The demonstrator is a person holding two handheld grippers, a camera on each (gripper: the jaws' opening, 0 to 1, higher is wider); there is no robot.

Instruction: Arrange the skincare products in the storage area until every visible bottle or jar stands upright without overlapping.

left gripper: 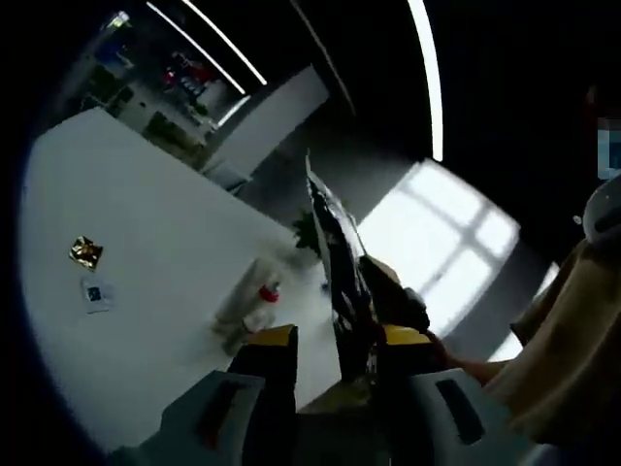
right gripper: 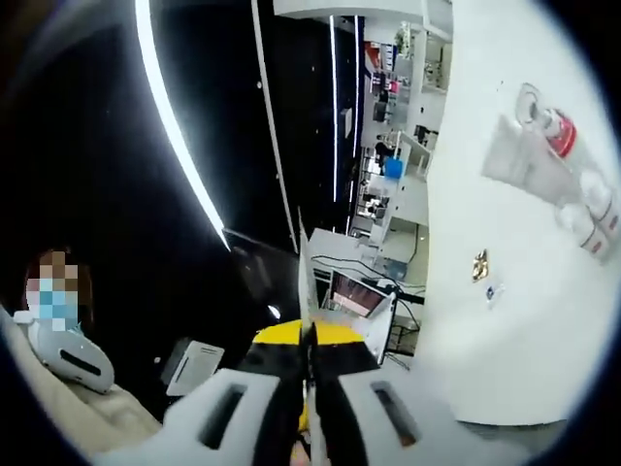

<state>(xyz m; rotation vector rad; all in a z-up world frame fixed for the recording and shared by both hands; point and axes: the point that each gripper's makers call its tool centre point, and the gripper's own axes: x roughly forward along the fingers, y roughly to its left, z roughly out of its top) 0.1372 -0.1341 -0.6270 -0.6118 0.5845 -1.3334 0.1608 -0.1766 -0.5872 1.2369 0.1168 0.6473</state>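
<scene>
Gripping a thin packet (right gripper: 305,291), the right gripper (right gripper: 310,374) closes.

On the white table (left gripper: 146,291), the tube with the red cap (left gripper: 254,303) is blurred, its label unreadable; the gold packet (left gripper: 85,252) and small card (left gripper: 95,292) beside it are too small to identify; the thin sheet (right gripper: 307,320) shows edge-on, its face hidden.

No readable text anywhere. Small white card (left gripper: 95,293) on the white table (left gripper: 146,214), just below the gold wrapper (left gripper: 85,252), has a blue mark, too blurry to read. Red-capped tube (right gripper: 543,146) further along the table from the wrapper: label print too small. The flat dark printed packet (left gripper: 340,262) edge-on past the left gripper's (left gripper: 335,340) jaws: pattern only, no legible letters.
</scene>
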